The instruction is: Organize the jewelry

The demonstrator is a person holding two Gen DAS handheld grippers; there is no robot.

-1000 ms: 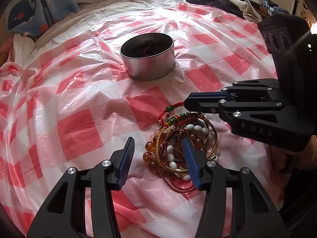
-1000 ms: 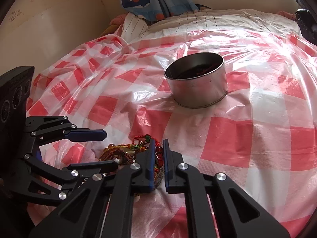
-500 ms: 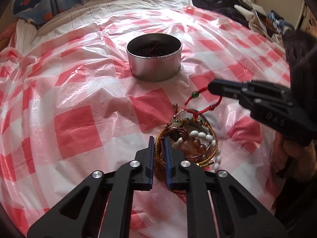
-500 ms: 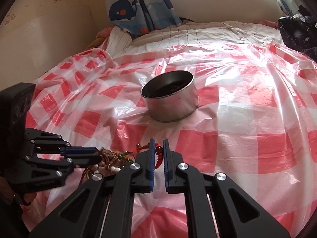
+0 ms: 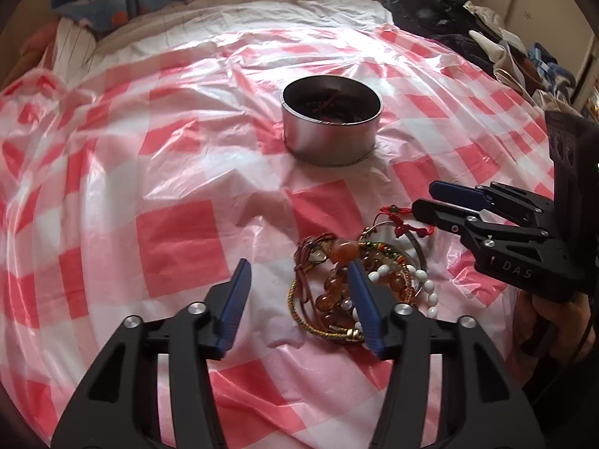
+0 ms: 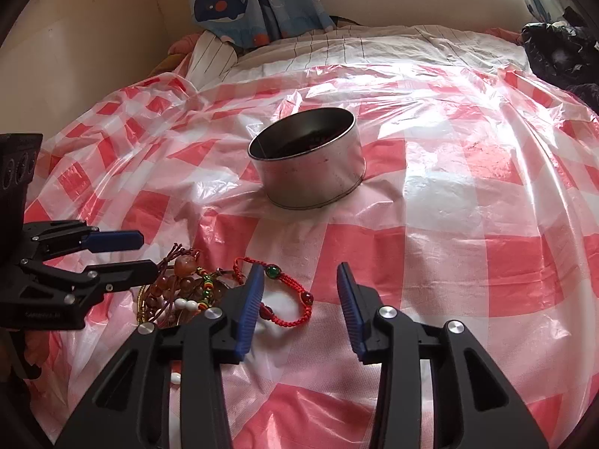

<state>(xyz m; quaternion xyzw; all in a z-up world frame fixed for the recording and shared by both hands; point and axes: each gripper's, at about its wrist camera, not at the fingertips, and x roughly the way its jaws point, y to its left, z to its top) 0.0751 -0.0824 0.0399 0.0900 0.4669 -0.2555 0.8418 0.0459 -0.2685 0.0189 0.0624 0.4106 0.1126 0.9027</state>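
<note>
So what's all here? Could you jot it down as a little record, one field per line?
surface: red and white checked plastic sheet over a bed
container: round metal tin, open, dark inside with red cord showing
jewelry: pile of bracelets in front of the tin
apart from pile: red cord bracelet lying at its edge
left gripper: jaws opening, over the pile
right gripper: jaws opening, nothing gripped

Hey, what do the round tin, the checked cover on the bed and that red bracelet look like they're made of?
Round tin: looks like thin bare metal, silver-grey and dully reflective, with a seam at the base.
Checked cover: apparently thin plastic film, glossy, crinkled and partly see-through.
Red bracelet: seems to be knotted red cord carrying green and red beads that shine like glass, though plastic is possible.
</note>
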